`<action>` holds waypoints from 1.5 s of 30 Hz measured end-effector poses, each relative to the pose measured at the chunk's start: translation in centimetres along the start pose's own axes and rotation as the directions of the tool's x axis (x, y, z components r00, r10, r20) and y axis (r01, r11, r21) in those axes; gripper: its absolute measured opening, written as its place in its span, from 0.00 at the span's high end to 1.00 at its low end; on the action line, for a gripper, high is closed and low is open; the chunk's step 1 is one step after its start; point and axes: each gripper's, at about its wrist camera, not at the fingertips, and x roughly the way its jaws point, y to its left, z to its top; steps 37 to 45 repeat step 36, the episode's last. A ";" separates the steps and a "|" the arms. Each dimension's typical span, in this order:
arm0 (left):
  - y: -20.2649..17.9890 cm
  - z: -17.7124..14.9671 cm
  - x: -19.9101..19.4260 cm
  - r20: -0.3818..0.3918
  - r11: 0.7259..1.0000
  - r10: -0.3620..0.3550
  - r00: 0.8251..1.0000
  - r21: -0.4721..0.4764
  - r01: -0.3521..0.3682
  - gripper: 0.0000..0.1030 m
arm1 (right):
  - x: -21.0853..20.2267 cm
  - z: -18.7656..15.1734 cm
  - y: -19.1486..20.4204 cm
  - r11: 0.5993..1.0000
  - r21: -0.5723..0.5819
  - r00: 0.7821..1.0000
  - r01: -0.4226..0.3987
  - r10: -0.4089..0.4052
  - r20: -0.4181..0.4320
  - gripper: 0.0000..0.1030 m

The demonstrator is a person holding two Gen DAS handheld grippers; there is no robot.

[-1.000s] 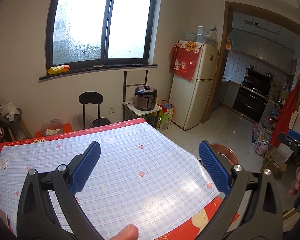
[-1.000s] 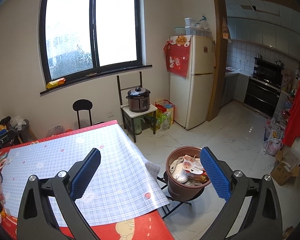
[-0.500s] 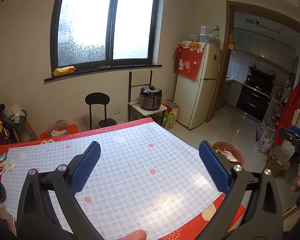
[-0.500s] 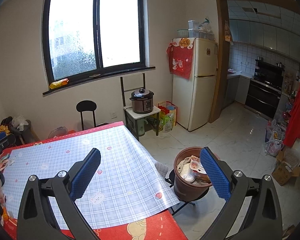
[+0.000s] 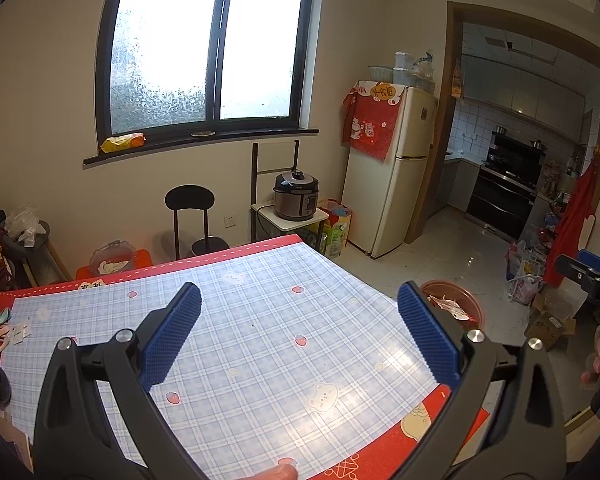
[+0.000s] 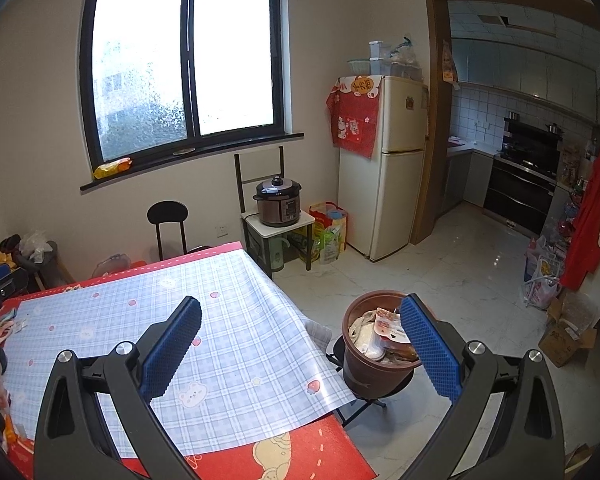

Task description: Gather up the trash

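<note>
You are holding both grippers, left gripper [image 5: 298, 334] and right gripper [image 6: 300, 336], spread wide and empty; the bin [image 6: 374, 354] of trash is sitting at your right gripper's three o'clock, nearer that hand.

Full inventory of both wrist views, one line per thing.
trash bin: 1, brown, on a low stand off the table's right edge, holding wrappers
table cover: 1, blue plaid over red, on the table
fridge: 1, cream, by the kitchen doorway, red cloth draped on top
pressure cooker: 1, dark metallic, on a small white stand
chair: 1, black, under the window
yellow packet: 1, on the windowsill
left hand-held gripper: open, empty, over the table
right hand-held gripper: open, empty, over the table's right edge
</note>
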 end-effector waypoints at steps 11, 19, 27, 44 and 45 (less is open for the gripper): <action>-0.1 0.0 -0.1 -0.001 1.000 0.001 1.000 0.002 -0.001 0.06 | -0.3 -0.1 -0.2 1.000 0.002 1.000 0.005 -0.005 -0.001 0.05; -0.2 -0.1 -0.2 -0.001 1.000 0.000 1.000 0.006 0.000 0.06 | -0.7 -0.3 -0.3 1.000 0.011 1.000 0.018 -0.018 0.002 0.05; -0.1 -0.2 -0.3 -0.001 1.000 -0.006 1.000 0.011 0.006 0.06 | -0.9 -0.4 -0.1 1.000 0.008 1.000 0.027 -0.027 -0.006 0.05; 0.1 -0.5 -0.4 -0.004 1.000 -0.007 1.000 0.005 0.007 0.06 | -0.8 -0.4 -0.1 1.000 0.006 1.000 0.029 -0.029 -0.010 0.05; 0.1 -0.5 -0.4 -0.004 1.000 -0.007 1.000 0.005 0.007 0.06 | -0.8 -0.4 -0.1 1.000 0.006 1.000 0.029 -0.029 -0.010 0.05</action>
